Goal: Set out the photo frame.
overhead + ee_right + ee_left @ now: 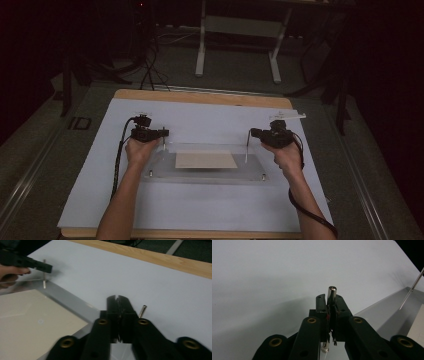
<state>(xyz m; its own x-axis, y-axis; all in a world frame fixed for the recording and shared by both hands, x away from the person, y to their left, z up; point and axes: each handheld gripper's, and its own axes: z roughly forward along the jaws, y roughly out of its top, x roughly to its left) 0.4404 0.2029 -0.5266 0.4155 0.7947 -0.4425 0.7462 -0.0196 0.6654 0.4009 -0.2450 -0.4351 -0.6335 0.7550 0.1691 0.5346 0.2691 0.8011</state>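
A clear acrylic plate (150,172) lies on the white sheet with a beige card (205,160) on it. My left gripper (164,133) hovers over the plate's far left corner and is shut on a short metal pin (332,293), held upright between the pads. My right gripper (253,132) is above the far right corner; its jaws (117,298) are pressed together with nothing seen between them. A thin metal pin (142,311) stands just beside its right jaw, and it shows as a slim rod (247,147) at that corner. The plate's edge (72,302) runs under the right gripper.
The white sheet (200,205) covers a wooden table (200,96), whose far edge shows bare wood (162,260). Small screws sit at the plate's near corners (263,176). Cables trail from both grippers along the forearms. A table frame (240,35) stands on the floor beyond.
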